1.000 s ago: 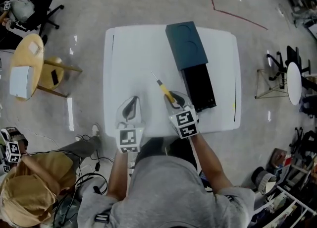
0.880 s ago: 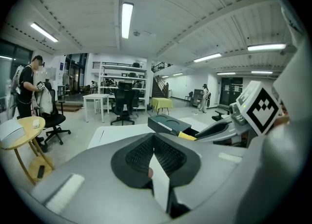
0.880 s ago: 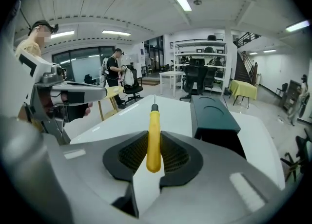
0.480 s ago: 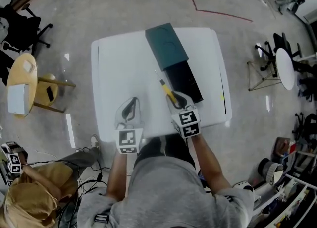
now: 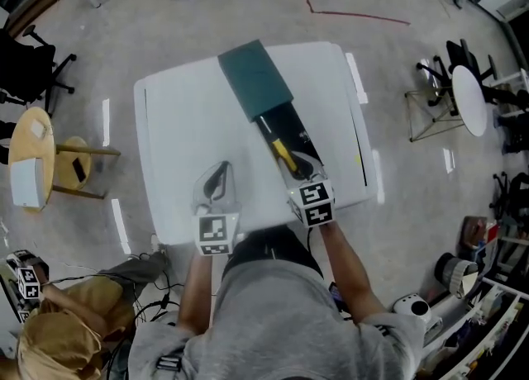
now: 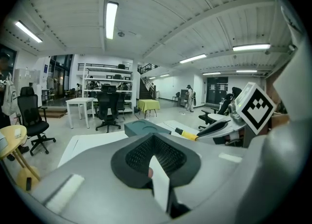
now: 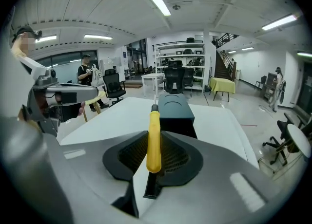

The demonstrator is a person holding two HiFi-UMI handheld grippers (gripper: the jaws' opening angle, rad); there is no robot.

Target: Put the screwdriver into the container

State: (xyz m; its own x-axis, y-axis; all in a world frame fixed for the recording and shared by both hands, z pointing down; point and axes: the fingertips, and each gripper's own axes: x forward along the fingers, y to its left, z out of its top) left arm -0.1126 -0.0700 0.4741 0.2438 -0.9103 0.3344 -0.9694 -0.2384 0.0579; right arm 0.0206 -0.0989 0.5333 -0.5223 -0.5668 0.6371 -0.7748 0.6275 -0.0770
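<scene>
Clamping one screwdriver (image 5: 283,154) by the handle between its fingers, the right gripper (image 5: 292,168) is hovering over one container (image 5: 257,81); the left gripper (image 5: 216,181) is hanging closed, empty.

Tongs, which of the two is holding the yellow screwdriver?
The right tongs: the yellow screwdriver is pinched between them, pointing toward the dark container. The left tongs are shut on nothing.

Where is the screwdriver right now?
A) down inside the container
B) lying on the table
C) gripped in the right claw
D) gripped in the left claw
C: the right claw is shut on the yellow handle of the screwdriver.
</scene>
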